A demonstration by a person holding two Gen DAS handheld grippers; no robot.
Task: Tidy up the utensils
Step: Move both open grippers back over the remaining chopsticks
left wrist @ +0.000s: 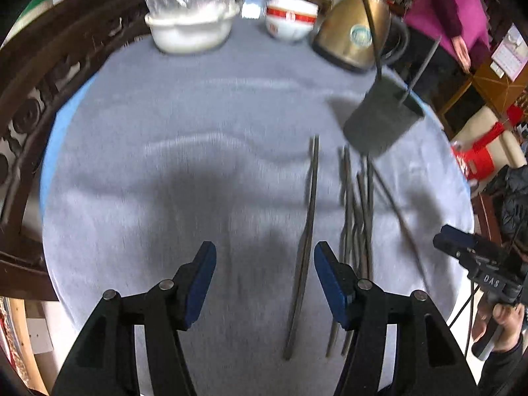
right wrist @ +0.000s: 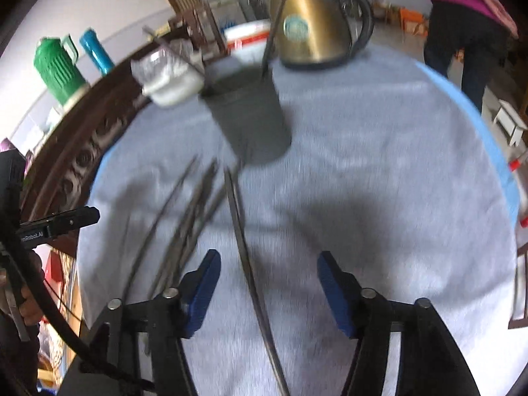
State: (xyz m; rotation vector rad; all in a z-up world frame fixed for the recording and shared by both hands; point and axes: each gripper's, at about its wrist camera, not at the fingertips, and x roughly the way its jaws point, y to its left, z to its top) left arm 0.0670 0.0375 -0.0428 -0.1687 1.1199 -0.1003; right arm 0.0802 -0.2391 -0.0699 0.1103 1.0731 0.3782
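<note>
A: Two handheld grippers hover over a round tabletop draped in grey cloth. The left gripper has its blue-padded jaws spread wide, holding nothing.

B: And the right gripper?

A: Equally wide apart, also empty. One dark chopstick runs along the cloth between its fingers, but whether either pad touches it cannot be told.

B: Where are the utensils?

A: Take the dark grey holder cup as the landmark. Two chopsticks stand in it, leaning outward. On the cloth just in front of it lies a loose bundle of chopsticks, with a separate pair of chopsticks a little to their left, seen from the left wrist.

B: Behind the cup?

A: A brass-coloured kettle, a red-banded white bowl and a plastic-covered white dish, all motion-blurred.
</note>
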